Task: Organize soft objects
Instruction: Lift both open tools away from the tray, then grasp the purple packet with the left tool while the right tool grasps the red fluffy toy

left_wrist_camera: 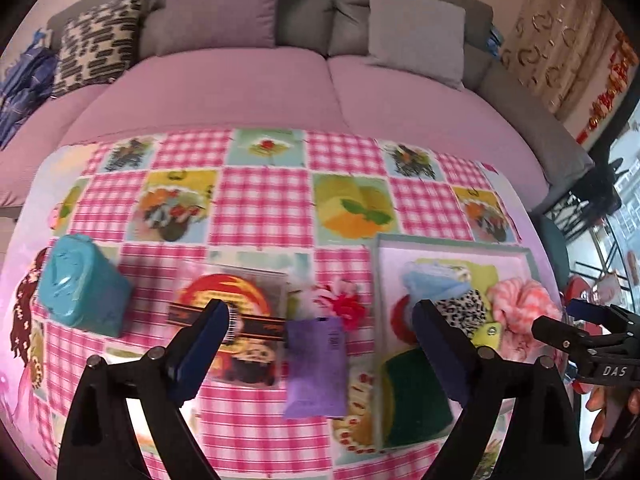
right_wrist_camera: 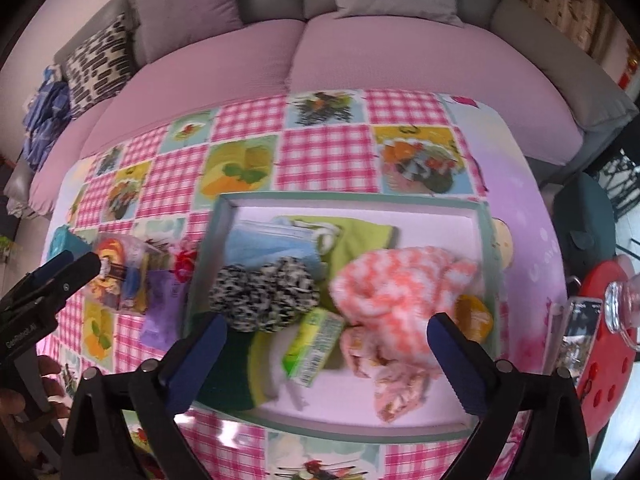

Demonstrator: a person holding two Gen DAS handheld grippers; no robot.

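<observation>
- the left gripper [left_wrist_camera: 320, 320] hangs over the table with its fingers spread wide and nothing between them; just beyond the tips lies a purple packet [left_wrist_camera: 316, 364], flat and smooth-skinned, likely the next thing to lift.
- the right gripper [right_wrist_camera: 326, 338] is also wide open and empty, poised above the shallow tray [right_wrist_camera: 352, 197] — pale floor, grey-green rim.
- judging by the layout, the sorting is partway done: the tray already holds most of the soft things, while a few wait on the cloth to its left.
- in the tray: a dark green sponge [right_wrist_camera: 228, 376] with a yellow edge, a green printed carton [right_wrist_camera: 314, 346], a fuzzy black-and-white scrunchie [right_wrist_camera: 264, 294], a nubbly pink-and-white knit piece [right_wrist_camera: 400, 284], a folded blue cloth [right_wrist_camera: 268, 242].
- still outside: a red-and-white pompom tuft [left_wrist_camera: 344, 302], a glossy printed pouch [left_wrist_camera: 236, 312], a teal embossed pack [left_wrist_camera: 80, 284].
- the next move calls for a low, centred pinch on the thin packet — it sits flush on the slick checked tablecloth [left_wrist_camera: 264, 208].
- beyond, a mauve sofa [left_wrist_camera: 240, 80] with cushions.
</observation>
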